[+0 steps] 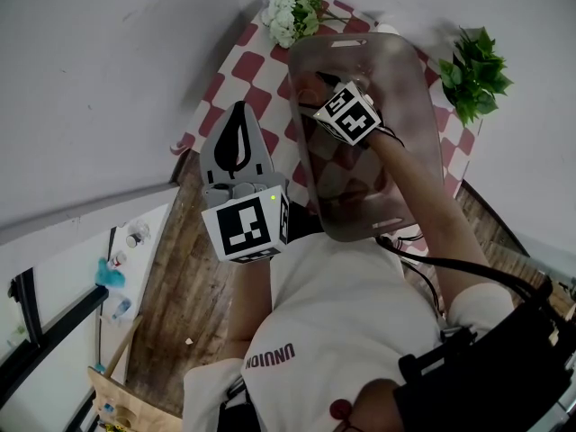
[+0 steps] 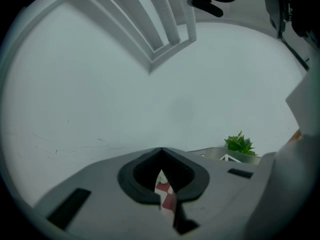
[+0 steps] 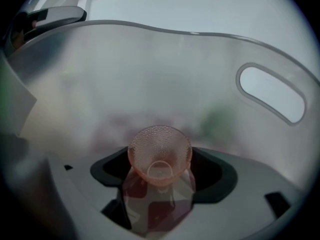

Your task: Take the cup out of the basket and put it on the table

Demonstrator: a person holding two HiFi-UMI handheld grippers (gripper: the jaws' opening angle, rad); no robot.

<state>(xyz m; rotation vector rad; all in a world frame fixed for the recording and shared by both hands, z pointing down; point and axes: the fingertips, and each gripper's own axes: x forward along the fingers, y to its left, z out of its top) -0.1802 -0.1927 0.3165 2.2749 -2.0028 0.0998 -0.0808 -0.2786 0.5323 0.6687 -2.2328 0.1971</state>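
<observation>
Cup, a pink dimpled glass one, sits inside the smoky translucent plastic basket, clamped between the jaws of the right gripper. In the right gripper view its wide rim faces the camera and its small round base shows through the glass. At about 9 o'clock of the head view, wooden floorboards run beside the table. Just right of them the left gripper points toward 12 o'clock with its marker cube nearest the person. Its jaws are pressed together with nothing between them, and only a thin sliver of the red-and-white checked tablecloth shows through the slit in the left gripper view. The left gripper is outside the basket, near its 9 o'clock side and not touching it. At 12 o'clock a bunch of white flowers rests at the far edge of the cloth. The basket is tilted up over the table with its open side toward the person, and the right gripper's marker cube is within it. An oval handle slot shows in the basket wall at 2 o'clock of the right gripper view. A small green leafy plant stands at 2 o'clock, just beside the basket.
</observation>
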